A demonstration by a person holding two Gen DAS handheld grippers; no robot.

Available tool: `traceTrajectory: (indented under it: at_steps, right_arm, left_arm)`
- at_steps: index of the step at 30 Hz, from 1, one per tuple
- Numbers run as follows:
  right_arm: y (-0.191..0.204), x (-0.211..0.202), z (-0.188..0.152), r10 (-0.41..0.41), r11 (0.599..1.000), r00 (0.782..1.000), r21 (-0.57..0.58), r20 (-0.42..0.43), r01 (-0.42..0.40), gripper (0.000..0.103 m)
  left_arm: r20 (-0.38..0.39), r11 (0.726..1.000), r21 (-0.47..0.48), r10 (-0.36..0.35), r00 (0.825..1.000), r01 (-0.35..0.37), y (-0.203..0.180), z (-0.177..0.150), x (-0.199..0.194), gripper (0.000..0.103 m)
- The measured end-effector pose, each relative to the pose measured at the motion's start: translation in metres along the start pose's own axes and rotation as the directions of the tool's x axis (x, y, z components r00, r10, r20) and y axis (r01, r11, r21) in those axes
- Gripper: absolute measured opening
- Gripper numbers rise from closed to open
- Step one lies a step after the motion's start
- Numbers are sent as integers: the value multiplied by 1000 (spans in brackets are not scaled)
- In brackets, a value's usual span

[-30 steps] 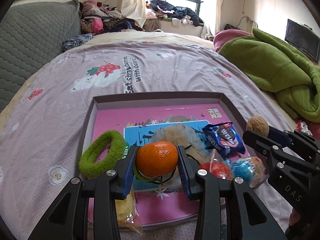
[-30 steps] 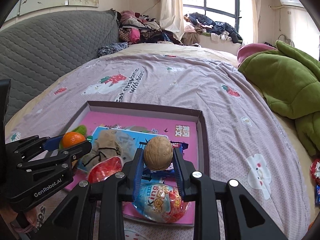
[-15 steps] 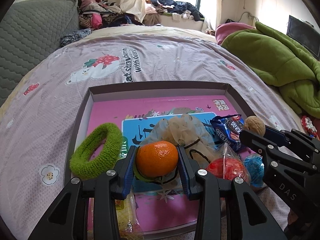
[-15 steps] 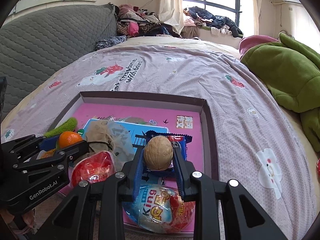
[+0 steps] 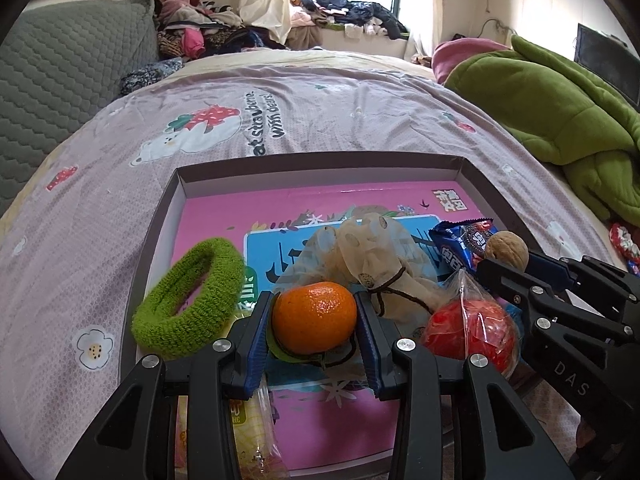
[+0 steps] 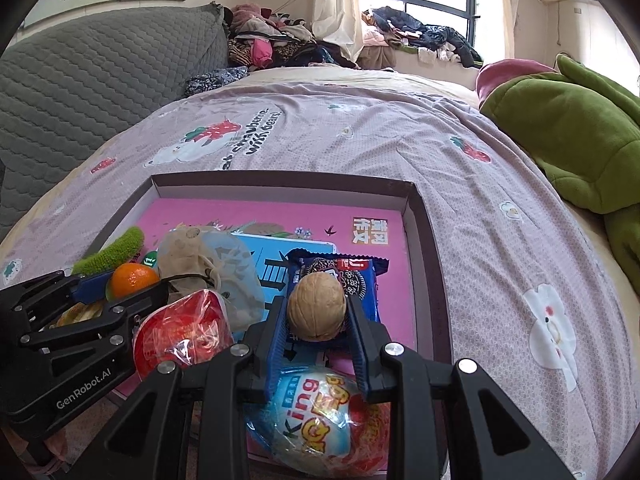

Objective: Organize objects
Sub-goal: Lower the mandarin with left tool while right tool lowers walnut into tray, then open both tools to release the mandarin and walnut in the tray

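Blue pads of left claw [image 5: 315,326] pinching a tangerine [image 5: 314,317] by its sides; right claw [image 6: 317,312] clamped on a walnut [image 6: 317,306]. Both lowered over the last second, now close above the tray [image 5: 320,160] on the bed [image 5: 80,240]. Judged: release into tray imminent. Walnut long axis near upright, seam facing camera; tangerine squat, widest across the pads. Below: green hair band [image 5: 188,298], biscuit packet [image 6: 340,276], wrapped egg [image 6: 320,420].

The yellow packet [image 5: 248,432] is half hidden behind the left gripper [image 5: 315,322], its print unreadable
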State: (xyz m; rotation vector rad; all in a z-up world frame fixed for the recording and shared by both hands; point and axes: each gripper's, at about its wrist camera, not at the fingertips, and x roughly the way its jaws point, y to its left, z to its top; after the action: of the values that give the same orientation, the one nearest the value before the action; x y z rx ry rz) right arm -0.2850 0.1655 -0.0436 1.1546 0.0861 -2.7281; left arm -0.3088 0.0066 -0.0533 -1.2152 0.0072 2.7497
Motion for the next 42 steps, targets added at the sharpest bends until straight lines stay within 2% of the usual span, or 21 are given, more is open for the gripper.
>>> traceTrajectory:
  at_steps: [12, 17, 24, 27, 42]
  right_arm:
    - [0, 0, 0, -1, 1000, 1000, 18, -1, 1, 30]
    - [-1, -2, -1, -10, 1000, 1000, 20, -1, 10, 32]
    - [-5, -5, -1, -18, 999, 1000, 36, 9, 17, 36]
    - [-5, -7, 0, -18, 999, 1000, 36, 11, 18, 37]
    - [-1, -28, 5, -27, 999, 999, 21, 42, 26, 38]
  left_arm:
    - [7, 1000, 7, 11, 1000, -11, 0, -3, -4, 42]
    - [18, 1000, 0, 14, 1000, -14, 1, -2, -7, 50]
    - [26, 1000, 7, 14, 1000, -15, -1, 0, -10, 54]
    - [29, 1000, 9, 15, 999, -15, -1, 0, -12, 59]
    - [65, 1000, -19, 16, 998, -15, 0, 3, -35, 68]
